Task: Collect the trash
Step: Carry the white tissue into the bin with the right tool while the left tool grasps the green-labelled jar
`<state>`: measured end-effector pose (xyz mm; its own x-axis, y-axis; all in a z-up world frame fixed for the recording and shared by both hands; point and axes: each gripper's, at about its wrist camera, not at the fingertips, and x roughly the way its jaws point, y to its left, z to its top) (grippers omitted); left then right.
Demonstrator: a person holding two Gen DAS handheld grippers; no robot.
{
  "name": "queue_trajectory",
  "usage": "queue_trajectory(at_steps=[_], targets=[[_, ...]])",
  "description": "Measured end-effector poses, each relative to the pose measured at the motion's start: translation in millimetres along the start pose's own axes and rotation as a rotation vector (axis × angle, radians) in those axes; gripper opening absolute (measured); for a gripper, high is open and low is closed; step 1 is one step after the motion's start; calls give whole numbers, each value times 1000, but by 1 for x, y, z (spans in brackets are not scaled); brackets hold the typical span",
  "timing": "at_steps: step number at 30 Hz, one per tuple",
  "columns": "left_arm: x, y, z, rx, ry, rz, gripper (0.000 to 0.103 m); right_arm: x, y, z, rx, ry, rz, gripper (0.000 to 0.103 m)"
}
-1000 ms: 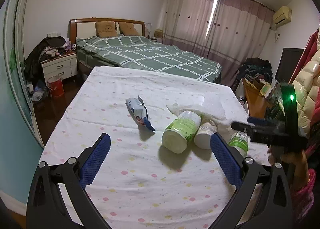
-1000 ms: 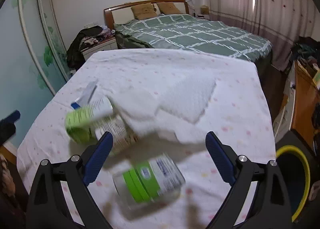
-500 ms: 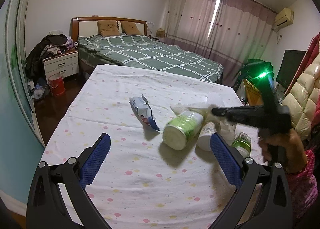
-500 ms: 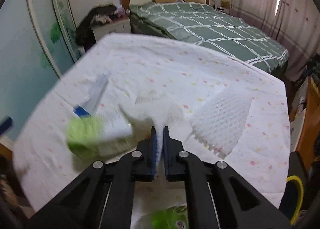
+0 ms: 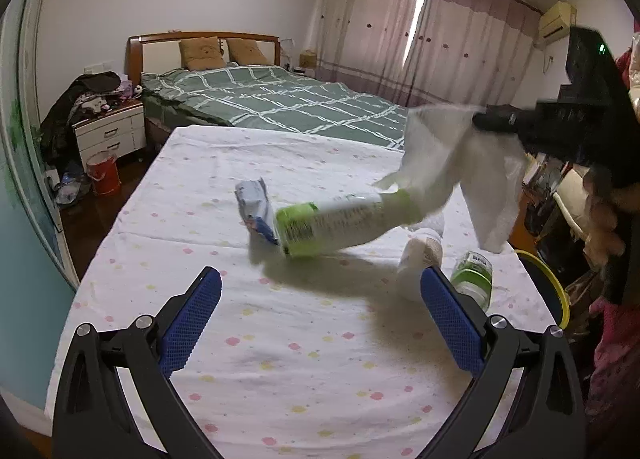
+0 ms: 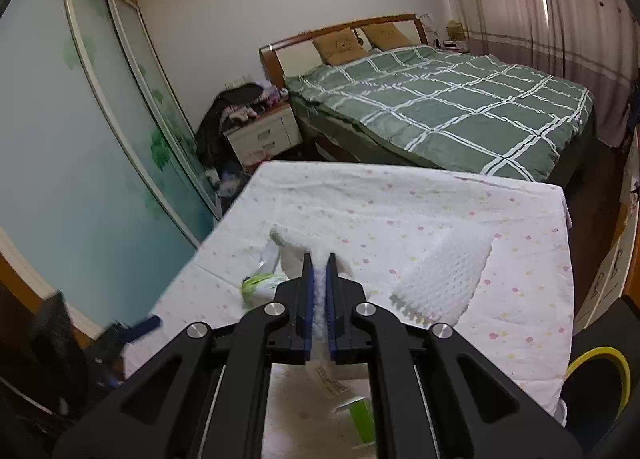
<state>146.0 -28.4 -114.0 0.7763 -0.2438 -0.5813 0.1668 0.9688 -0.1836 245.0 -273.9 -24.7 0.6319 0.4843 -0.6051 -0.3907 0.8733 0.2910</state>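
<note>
My right gripper (image 6: 319, 259) is shut on a white paper towel (image 6: 444, 271), which hangs from the pads above the table. From the left wrist view, the right gripper (image 5: 482, 119) is held high at the right with the paper towel (image 5: 440, 155) drooping below it. A green-and-white bottle (image 5: 336, 223) lies under the towel, blurred. Beside it are a blue-and-white wrapper (image 5: 256, 207), a white bottle (image 5: 420, 255) and a small green jar (image 5: 474, 279). My left gripper (image 5: 320, 319) stands open and empty, low over the near part of the table.
The table has a white dotted cloth (image 5: 280, 359). A yellow-rimmed bin (image 5: 556, 291) stands on the floor off the table's right edge, also the bin (image 6: 600, 359) in the right wrist view. A green-covered bed (image 6: 440, 107) and a nightstand (image 5: 110, 135) are beyond.
My right gripper went from open over the green jar to shut on the paper towel and rose with it. The green-and-white bottle shifted left. The left gripper stayed put.
</note>
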Motion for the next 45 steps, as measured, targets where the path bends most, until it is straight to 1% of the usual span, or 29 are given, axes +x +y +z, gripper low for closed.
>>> queue_trajectory(at_steps=[8, 13, 18, 20, 22, 23, 26, 31, 33, 35, 40, 43, 44, 45], targets=[[6, -15, -2, 45, 14, -36, 98, -55, -5, 9, 8, -109, -24, 5], [15, -31, -4, 118, 20, -108, 98, -85, -26, 3, 32, -141, -87, 5], [36, -50, -5, 189, 63, -172, 98, -115, -65, -22, 98, -152, -201, 5], [48, -58, -6, 204, 94, -206, 98, -128, -89, -36, 140, -154, -268, 5], [57, -67, -8, 217, 122, -231, 96, -139, -110, -49, 180, -152, -332, 5], [62, -73, -9, 230, 136, -242, 92, -144, -122, -57, 204, -150, -366, 5], [69, -90, -12, 267, 160, -284, 87, -153, -156, -78, 264, -137, -454, 6], [75, -123, -14, 352, 175, -356, 83, -153, -205, -112, 353, -101, -548, 6], [80, -137, -12, 384, 183, -371, 82, -148, -226, -125, 394, -77, -552, 6], [86, -146, -11, 404, 191, -374, 82, -140, -239, -132, 416, -60, -560, 6], [103, -163, -10, 433, 229, -361, 82, -130, -268, -154, 477, -35, -580, 7], [114, -166, -9, 443, 240, -342, 82, -130, -276, -163, 498, -35, -582, 15], [116, -167, -8, 443, 243, -337, 82, -131, -278, -164, 500, -37, -584, 20], [118, -166, -8, 445, 246, -334, 82, -132, -279, -166, 500, -37, -591, 27]])
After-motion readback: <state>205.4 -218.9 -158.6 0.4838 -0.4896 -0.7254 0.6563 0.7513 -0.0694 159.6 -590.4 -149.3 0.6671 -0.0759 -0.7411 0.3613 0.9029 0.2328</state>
